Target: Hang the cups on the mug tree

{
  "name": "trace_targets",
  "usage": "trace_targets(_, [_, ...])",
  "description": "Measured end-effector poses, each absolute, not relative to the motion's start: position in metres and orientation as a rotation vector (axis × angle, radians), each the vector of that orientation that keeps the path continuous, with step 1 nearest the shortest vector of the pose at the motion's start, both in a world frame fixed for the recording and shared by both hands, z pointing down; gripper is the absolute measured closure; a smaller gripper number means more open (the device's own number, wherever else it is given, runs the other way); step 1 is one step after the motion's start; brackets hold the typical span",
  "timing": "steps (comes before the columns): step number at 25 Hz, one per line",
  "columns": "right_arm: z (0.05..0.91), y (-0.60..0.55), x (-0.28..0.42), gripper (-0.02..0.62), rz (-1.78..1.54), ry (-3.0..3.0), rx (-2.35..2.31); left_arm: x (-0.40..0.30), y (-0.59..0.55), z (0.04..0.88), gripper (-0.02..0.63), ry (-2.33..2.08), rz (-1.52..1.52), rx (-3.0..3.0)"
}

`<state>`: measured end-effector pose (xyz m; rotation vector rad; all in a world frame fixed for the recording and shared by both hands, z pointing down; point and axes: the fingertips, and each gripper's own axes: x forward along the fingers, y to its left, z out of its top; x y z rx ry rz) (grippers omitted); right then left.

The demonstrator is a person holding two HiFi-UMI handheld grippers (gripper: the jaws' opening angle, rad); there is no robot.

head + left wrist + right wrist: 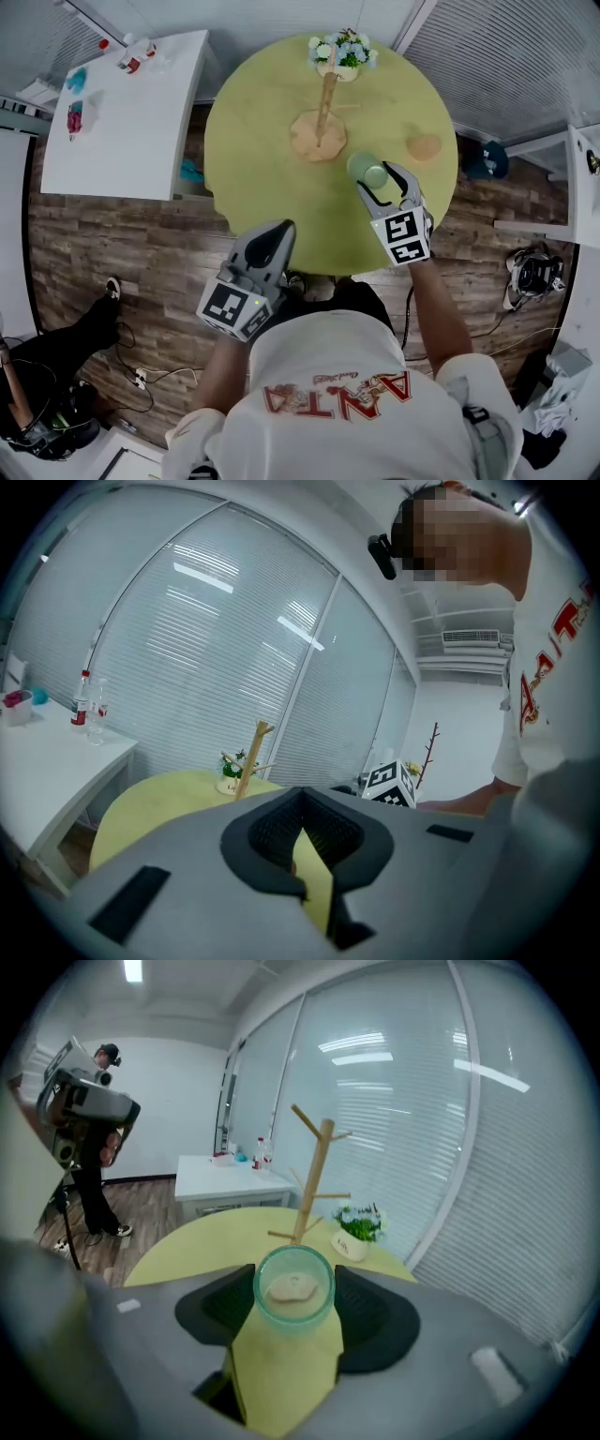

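A clear green cup [367,172] lies on its side just above the round yellow-green table [272,187], and my right gripper [380,180] is shut on it. In the right gripper view the cup [294,1286] sits mouth-forward between both pads, which touch its sides. The wooden mug tree [321,122] stands bare just beyond it, also visible as the mug tree [309,1180]. A peach-coloured cup [424,146] rests on the table to the right. My left gripper [272,246] hangs shut and empty over the table's near edge.
A small flower pot [342,54] stands at the table's far edge behind the tree. A white side table [122,103] with bottles is to the left. A person [94,1147] stands on the wood floor farther off. Cables lie on the floor near my feet.
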<state>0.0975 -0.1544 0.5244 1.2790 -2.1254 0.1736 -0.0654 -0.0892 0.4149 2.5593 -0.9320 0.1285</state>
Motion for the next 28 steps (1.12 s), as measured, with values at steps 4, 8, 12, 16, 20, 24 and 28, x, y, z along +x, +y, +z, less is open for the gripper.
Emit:
trace_targets(4, [0.493, -0.171, 0.065, 0.336, 0.068, -2.195, 1.296, -0.079, -0.09, 0.417, 0.597, -0.95, 0.123, 2.542])
trace_targets(8, [0.49, -0.184, 0.043, 0.336, 0.039, -2.223, 1.283, -0.092, -0.092, 0.419, 0.597, -0.976, 0.12, 2.523])
trace_targets(12, [0.501, -0.192, 0.024, 0.337, 0.011, -2.208, 1.267, -0.103, -0.093, 0.421, 0.597, -0.992, 0.118, 2.504])
trace_targets(16, [0.519, -0.195, 0.015, 0.337, -0.034, -2.147, 1.24, -0.109, -0.097, 0.421, 0.597, -0.998, 0.105, 2.494])
trace_targets(20, [0.53, -0.196, 0.011, 0.336, -0.094, -2.097, 1.205, -0.11, -0.103, 0.421, 0.597, -1.0, 0.097, 2.493])
trace_targets(24, [0.54, -0.201, 0.008, 0.336, -0.165, -2.047, 1.167, -0.109, -0.105, 0.423, 0.597, -1.001, 0.1, 2.487])
trace_targets(28, [0.551, -0.206, 0.0, 0.336, -0.225, -1.998, 1.124, -0.111, -0.108, 0.428, 0.597, -1.007, 0.102, 2.474])
